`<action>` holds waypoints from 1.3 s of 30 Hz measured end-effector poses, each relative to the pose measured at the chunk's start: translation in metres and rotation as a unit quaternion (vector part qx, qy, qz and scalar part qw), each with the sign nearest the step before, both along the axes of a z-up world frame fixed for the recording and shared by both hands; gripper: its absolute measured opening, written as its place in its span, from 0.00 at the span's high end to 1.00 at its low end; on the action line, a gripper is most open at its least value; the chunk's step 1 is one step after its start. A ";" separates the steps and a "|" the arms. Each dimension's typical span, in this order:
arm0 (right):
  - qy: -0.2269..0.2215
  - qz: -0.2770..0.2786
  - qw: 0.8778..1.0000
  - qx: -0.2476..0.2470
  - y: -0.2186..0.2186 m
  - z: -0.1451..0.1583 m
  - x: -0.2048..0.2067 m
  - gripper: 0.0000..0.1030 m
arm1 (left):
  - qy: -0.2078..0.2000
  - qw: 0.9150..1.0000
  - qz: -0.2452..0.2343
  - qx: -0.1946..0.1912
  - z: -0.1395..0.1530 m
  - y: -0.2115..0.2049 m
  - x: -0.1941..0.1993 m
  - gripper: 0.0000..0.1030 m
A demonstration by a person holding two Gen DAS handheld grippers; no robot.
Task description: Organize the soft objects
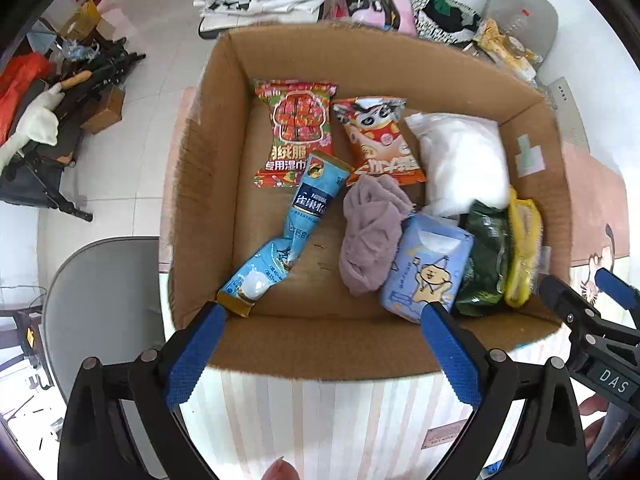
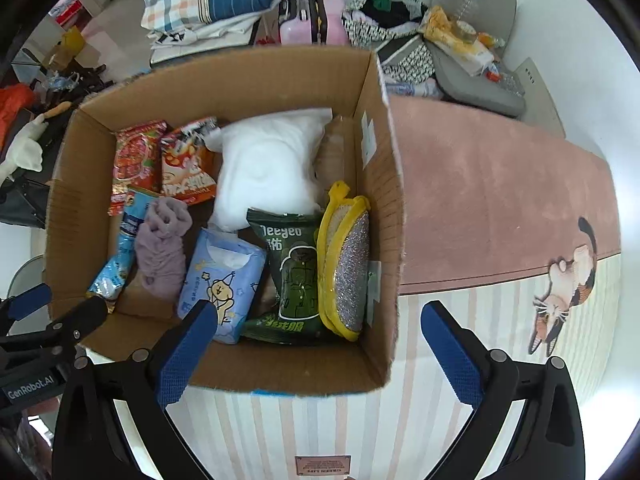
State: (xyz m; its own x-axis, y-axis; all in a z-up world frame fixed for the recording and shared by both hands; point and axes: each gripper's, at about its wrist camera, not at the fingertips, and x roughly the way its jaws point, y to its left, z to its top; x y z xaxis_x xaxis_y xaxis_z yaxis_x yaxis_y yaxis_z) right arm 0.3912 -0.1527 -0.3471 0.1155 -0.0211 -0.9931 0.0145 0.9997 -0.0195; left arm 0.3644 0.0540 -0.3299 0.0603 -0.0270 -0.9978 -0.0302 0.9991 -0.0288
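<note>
Looks like the packing's basically done: soft stuff sits inside the cardboard box, white pillow pack at 12 o'clock. Left gripper and right gripper both hover empty, jaws apart. Next I'd just tidy the purple cloth.

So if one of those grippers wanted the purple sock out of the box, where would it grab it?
Probably from straight above, pinching the bunched upper part of the purple sock. It lies crumpled on the cardboard box floor, with the blue tissue pack right beside it, so a sideways approach looks cramped.
</note>
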 end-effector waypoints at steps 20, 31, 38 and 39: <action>-0.138 0.028 0.990 0.030 -0.011 0.174 -0.131 0.00 | -0.185 0.983 -0.003 0.018 0.172 -0.019 -0.119 0.02; -0.200 0.026 0.979 0.041 -0.023 0.262 -0.213 0.00 | -0.226 0.974 -0.004 0.010 0.235 -0.030 -0.181 0.02; -0.223 0.036 0.973 0.043 -0.026 0.298 -0.251 0.00 | -0.247 0.969 -0.008 0.009 0.262 -0.033 -0.211 0.02; -0.226 0.036 0.973 0.044 -0.027 0.302 -0.255 0.00 | -0.251 0.968 -0.008 0.009 0.266 -0.033 -0.214 0.02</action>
State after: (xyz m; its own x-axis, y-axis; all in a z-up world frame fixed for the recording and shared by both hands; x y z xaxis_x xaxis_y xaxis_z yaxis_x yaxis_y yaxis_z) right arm 0.1357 -0.1796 -0.0449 0.5378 0.0865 -0.8386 -0.0687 0.9959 0.0586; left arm 0.1502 0.0209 -0.0643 0.5366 -0.0143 -0.8437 -0.0013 0.9998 -0.0178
